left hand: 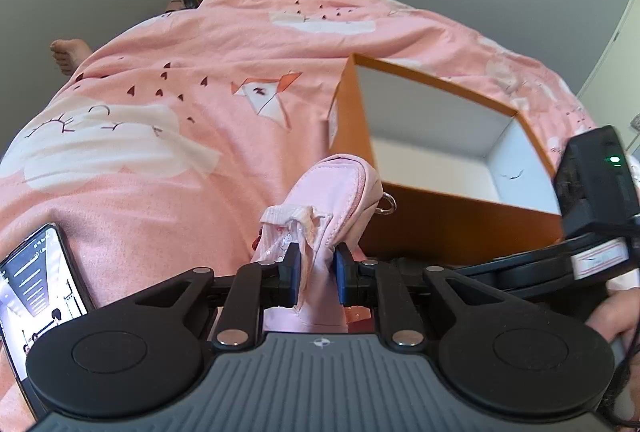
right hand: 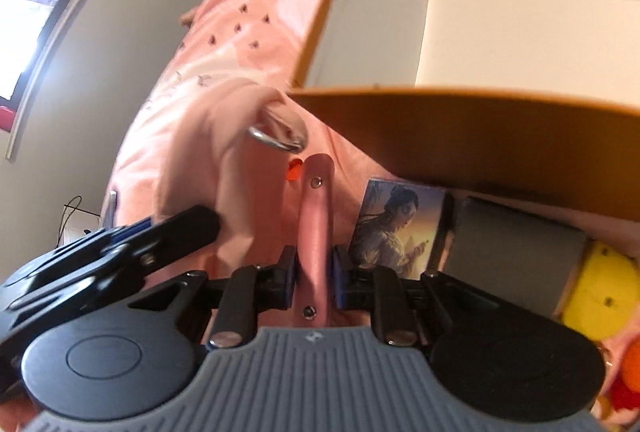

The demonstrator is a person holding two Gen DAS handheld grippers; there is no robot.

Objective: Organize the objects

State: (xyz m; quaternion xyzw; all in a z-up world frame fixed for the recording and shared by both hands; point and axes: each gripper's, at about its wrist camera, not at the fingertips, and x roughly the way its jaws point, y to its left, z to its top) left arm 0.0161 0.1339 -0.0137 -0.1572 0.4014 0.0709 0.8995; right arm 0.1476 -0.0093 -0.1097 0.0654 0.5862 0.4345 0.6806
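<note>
A small pink zip pouch (left hand: 340, 187) with a metal ring hangs over the pink bedspread, and my left gripper (left hand: 316, 278) is shut on its lower cloth edge. In the right wrist view the same pouch (right hand: 224, 135) shows at the left with its ring (right hand: 280, 135). My right gripper (right hand: 316, 278) is shut on a pink strap (right hand: 318, 216) with two metal studs. An open orange box (left hand: 424, 216) with a white inside stands just right of the pouch; its orange wall (right hand: 480, 135) fills the right wrist view ahead.
A phone (left hand: 36, 288) with a lit screen lies at the lower left on the bedspread (left hand: 180, 151). A picture card (right hand: 396, 228), a grey block (right hand: 516, 252) and a yellow object (right hand: 604, 292) sit by the box wall. A bare foot (left hand: 68, 53) shows at the far left.
</note>
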